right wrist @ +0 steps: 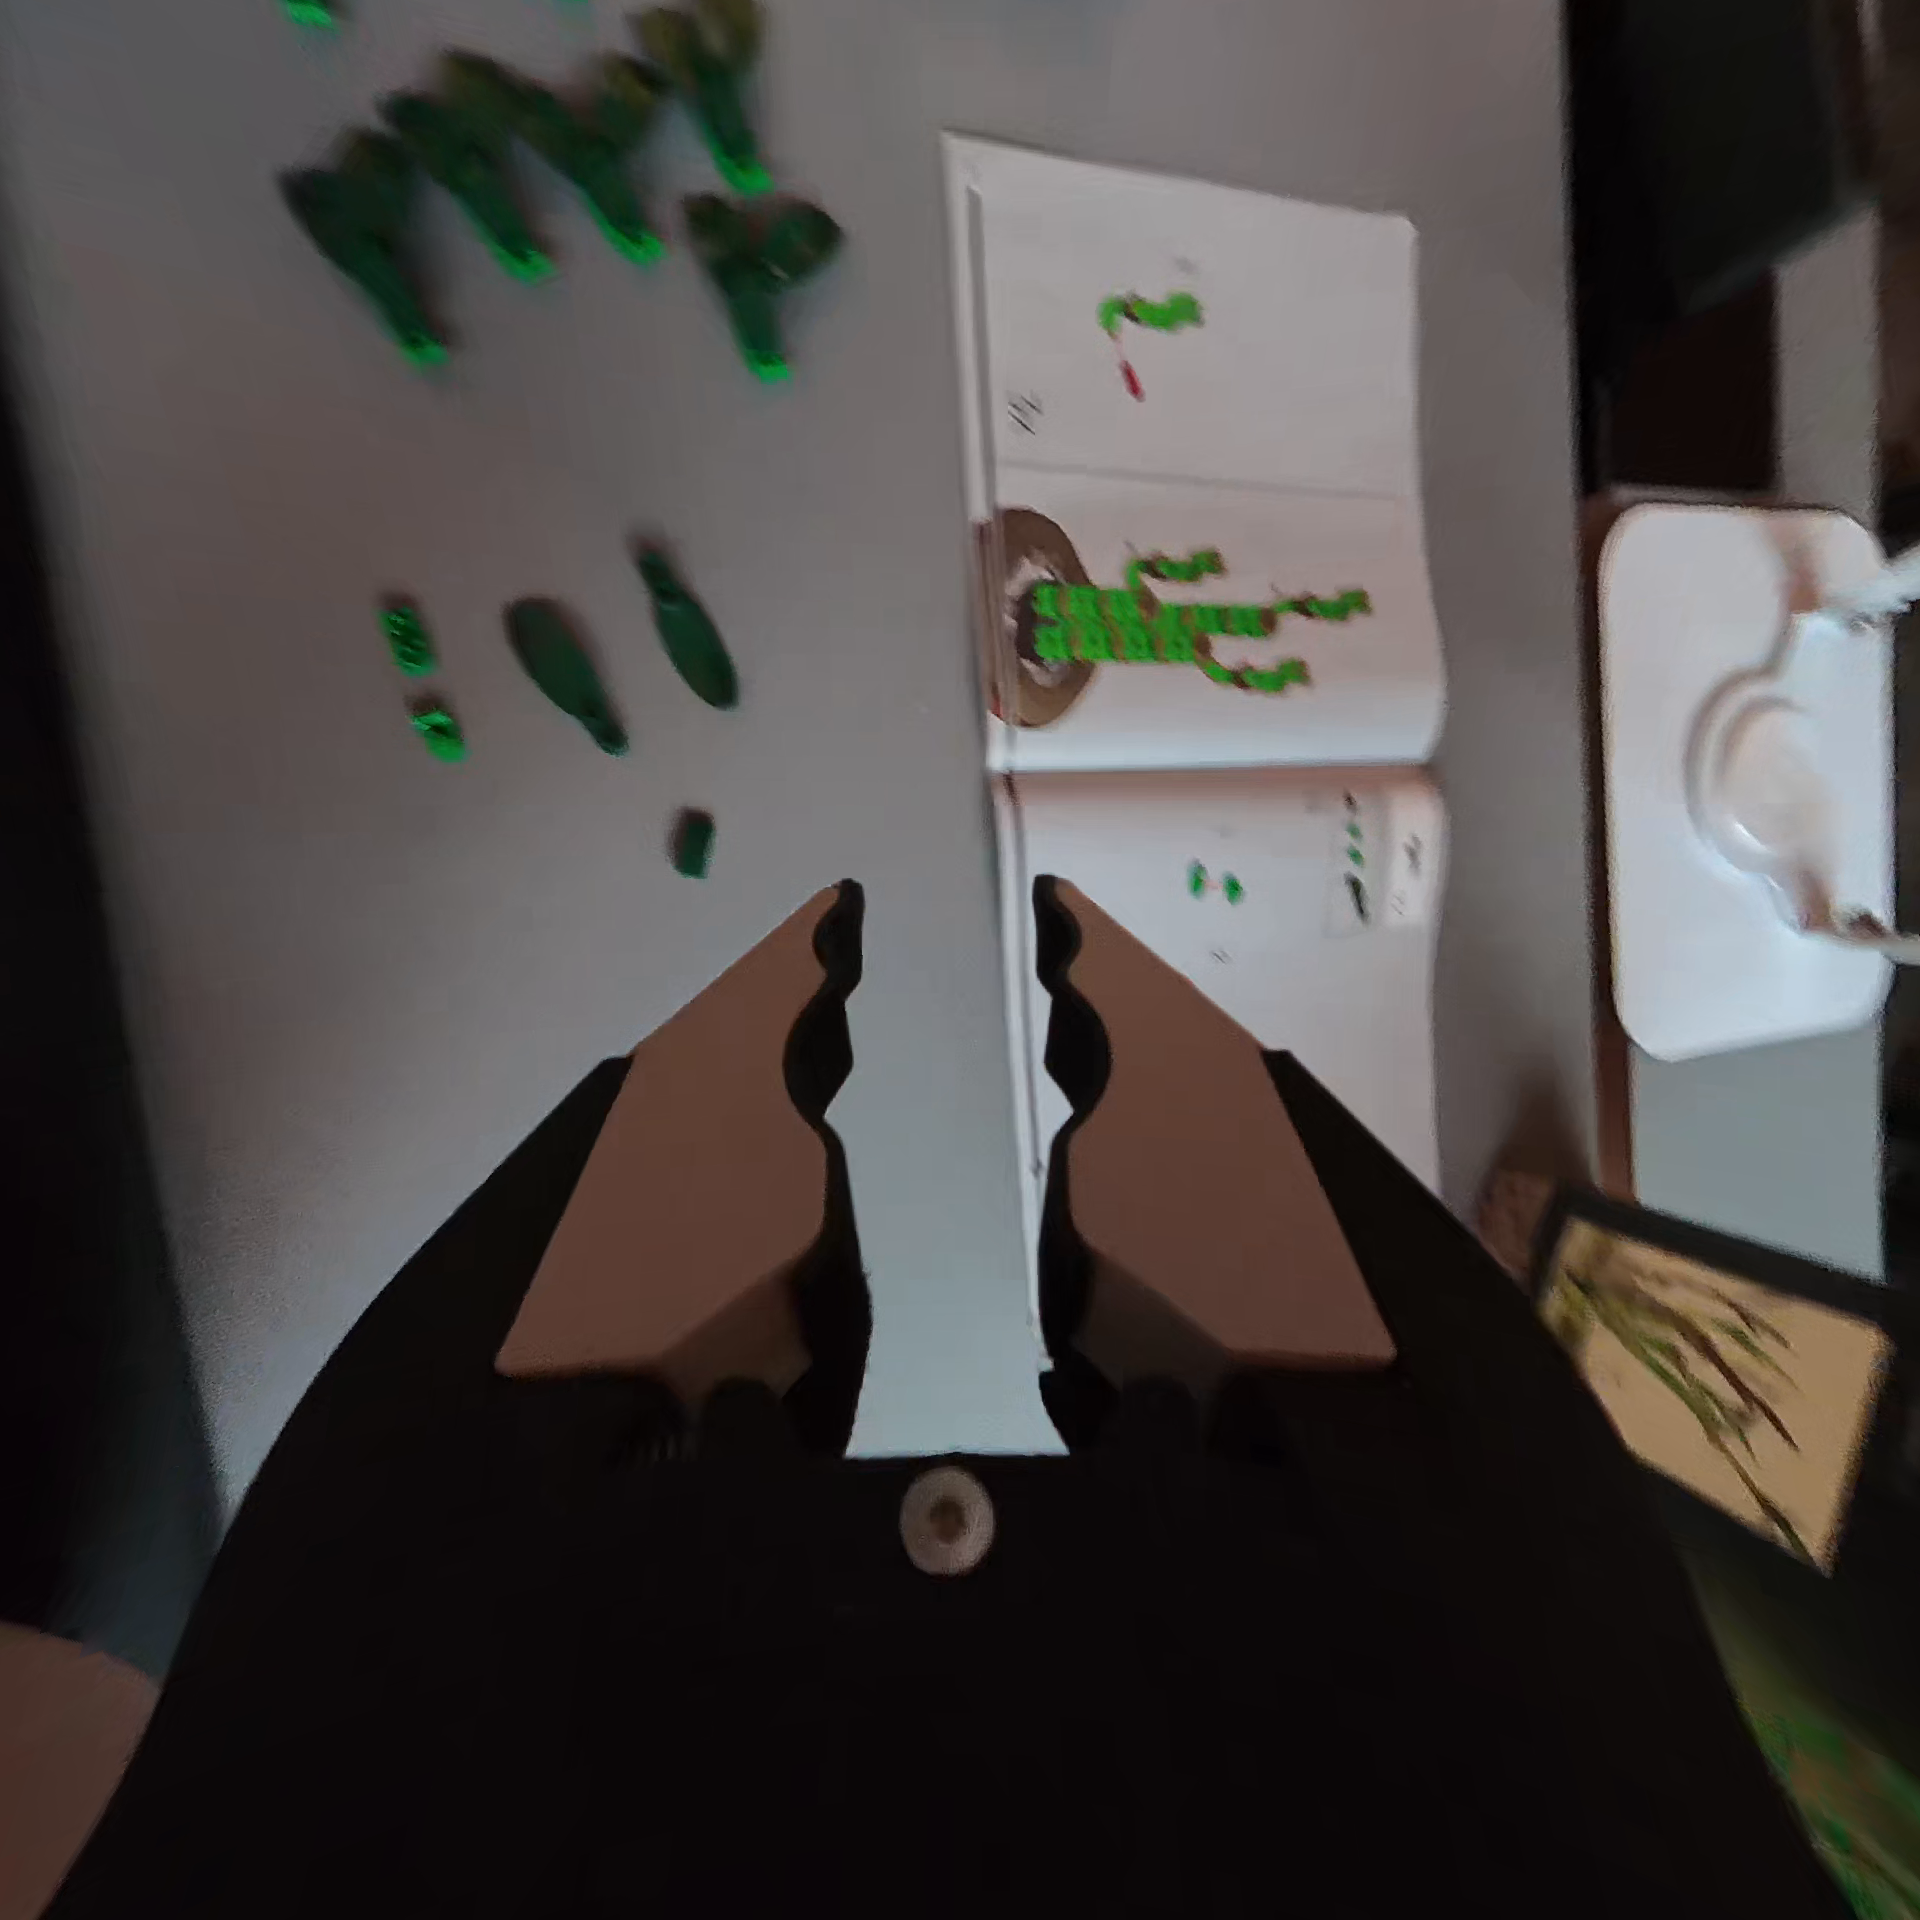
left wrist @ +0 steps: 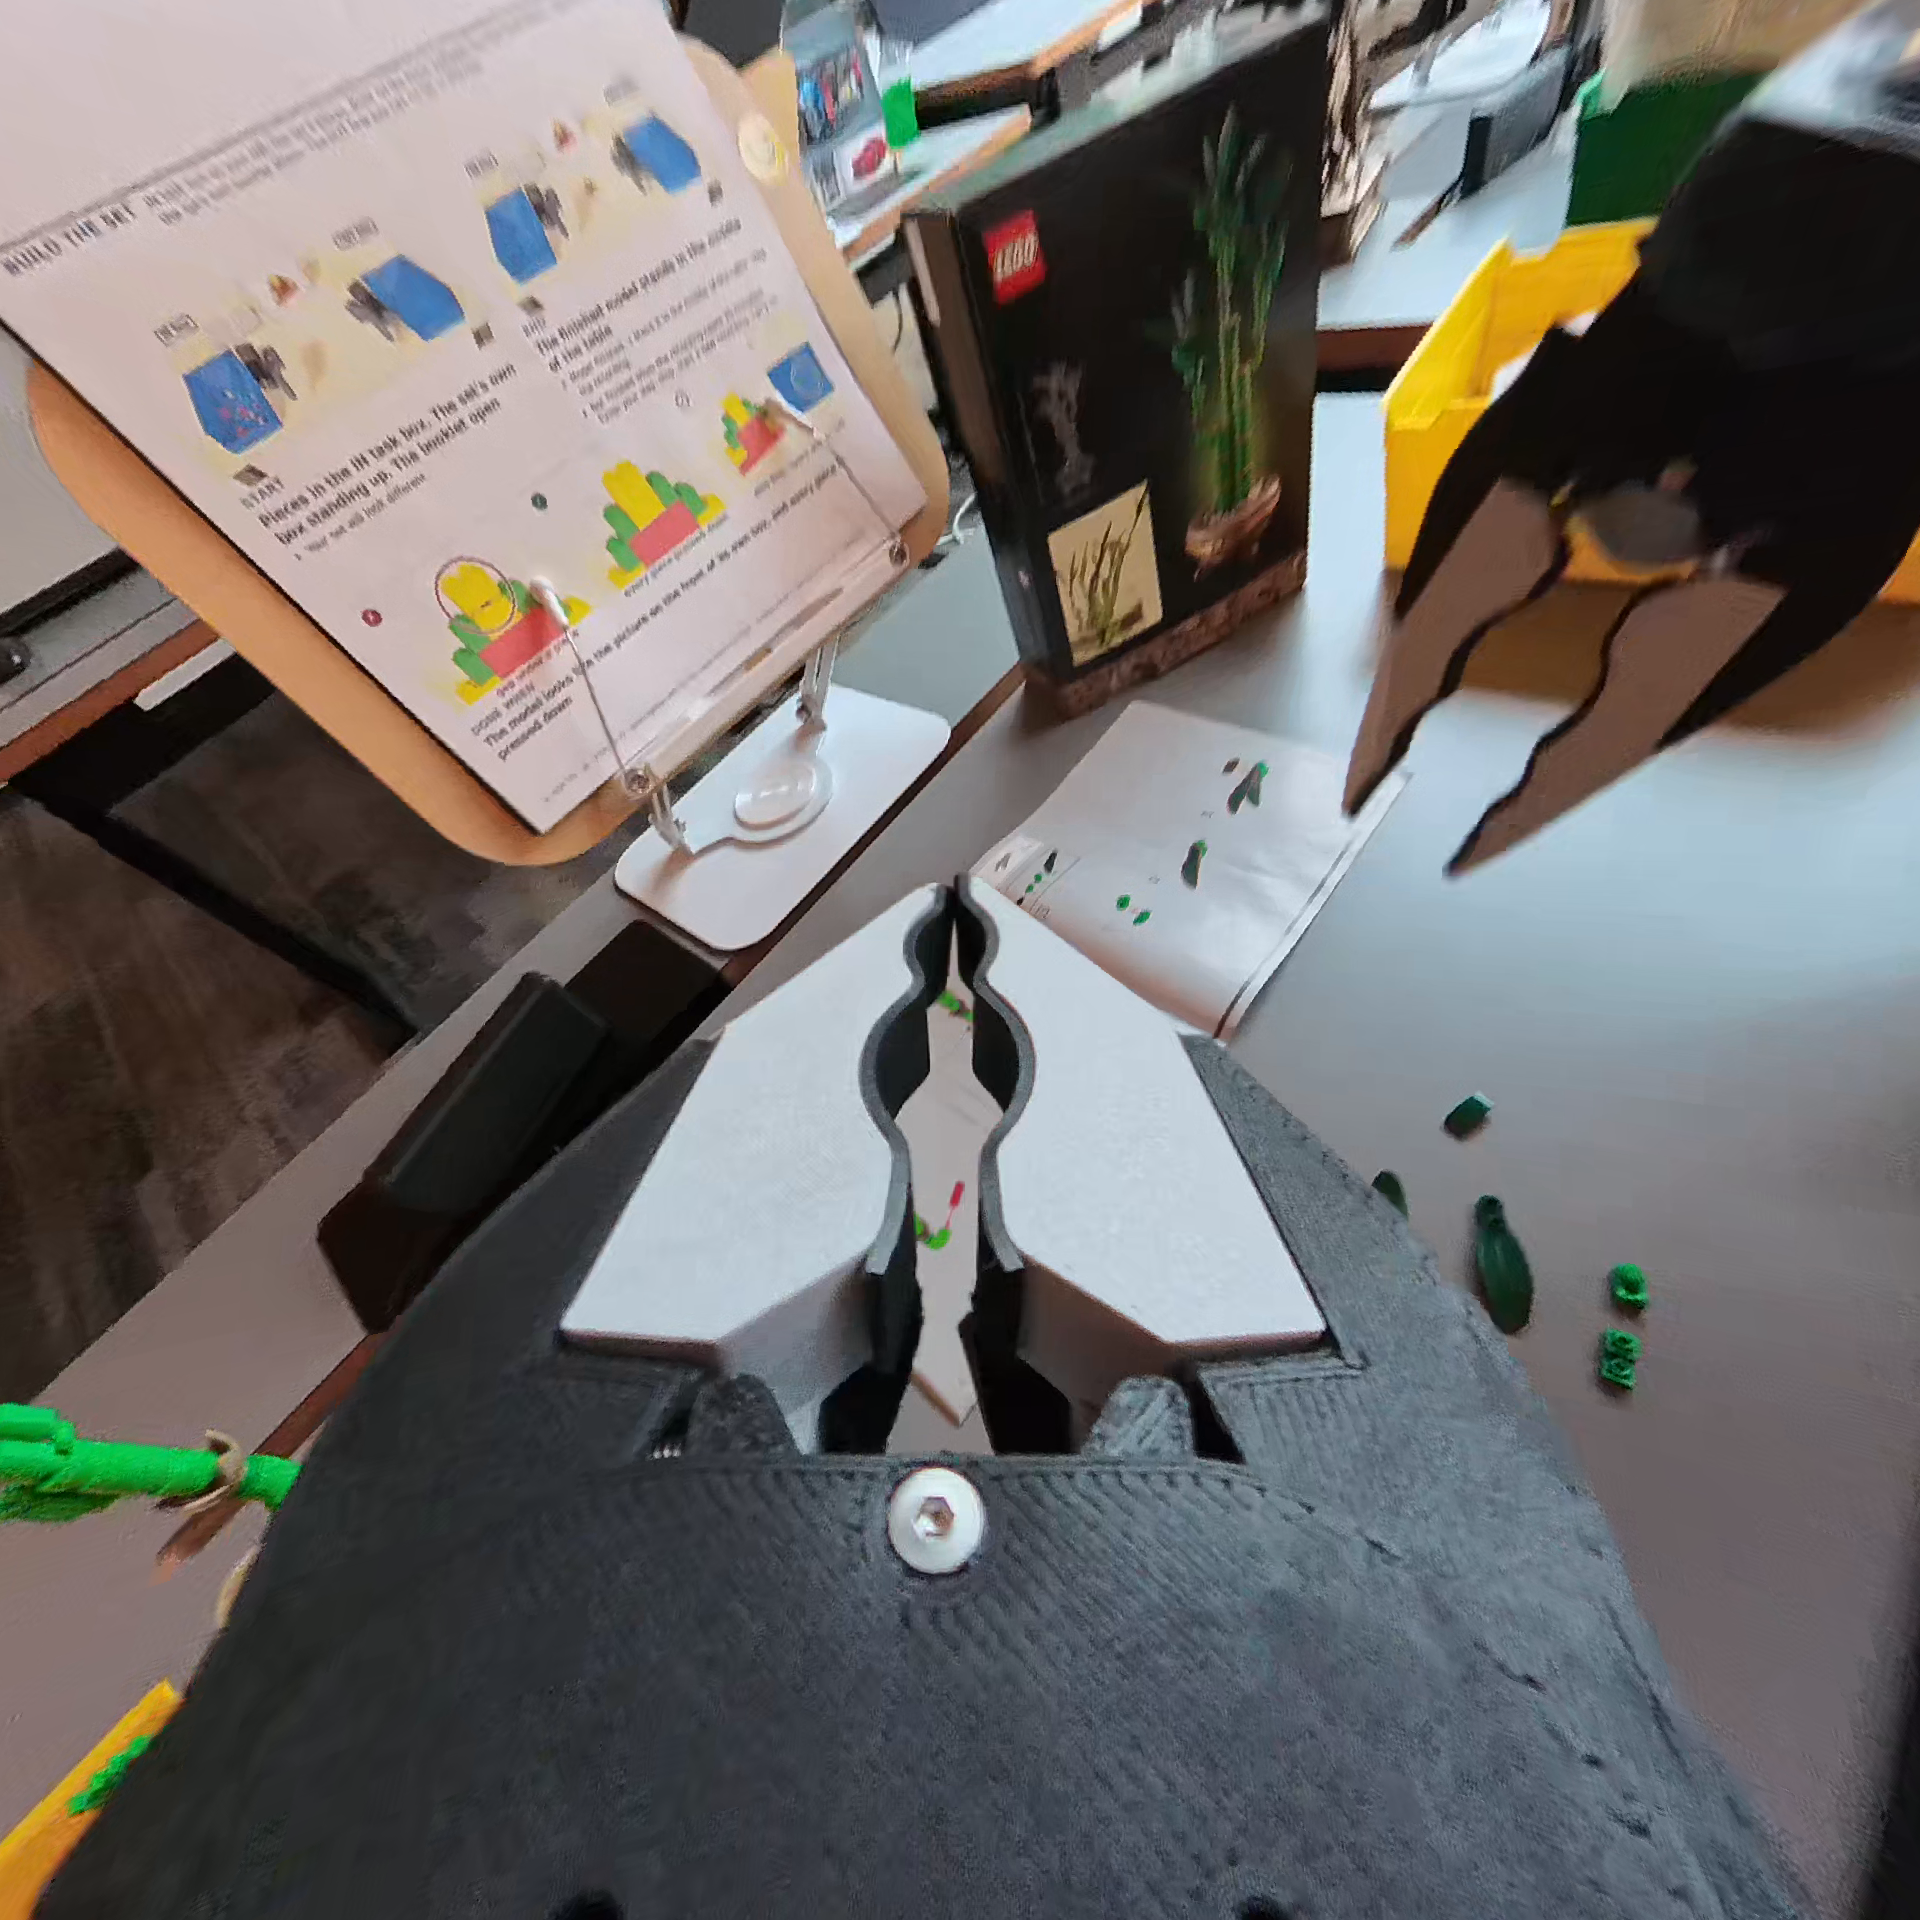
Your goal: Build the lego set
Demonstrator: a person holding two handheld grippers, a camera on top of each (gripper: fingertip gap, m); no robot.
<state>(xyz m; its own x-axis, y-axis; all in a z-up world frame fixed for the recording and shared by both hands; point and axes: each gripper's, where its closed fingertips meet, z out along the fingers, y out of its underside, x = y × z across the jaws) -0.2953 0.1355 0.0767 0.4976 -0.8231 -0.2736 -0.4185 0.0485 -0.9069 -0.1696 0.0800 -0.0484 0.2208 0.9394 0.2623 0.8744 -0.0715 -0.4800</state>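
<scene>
My left gripper [left wrist: 954, 896] is shut with its tips touching and nothing between them. It hovers over the near edge of the open instruction booklet [left wrist: 1195, 862]. My right gripper [right wrist: 945, 894] is open and empty above the grey table, beside the booklet's [right wrist: 1205, 468] edge; in the left wrist view it [left wrist: 1413, 831] hangs at the upper right. Loose dark green leaves [right wrist: 566, 675] and small green pieces [right wrist: 405, 634] lie left of it, also seen in the left wrist view [left wrist: 1501, 1262]. Several built leaf clusters [right wrist: 468, 177] lie farther off. A green bamboo stem [left wrist: 125, 1470] lies at the far left.
The set's black box [left wrist: 1122, 416] stands behind the booklet. A task sheet on a wooden stand [left wrist: 468, 364] with a white base [right wrist: 1745, 779] stands at the table's edge. A yellow bin [left wrist: 1475, 395] sits behind the right gripper; another yellow corner [left wrist: 83, 1787] shows at the lower left.
</scene>
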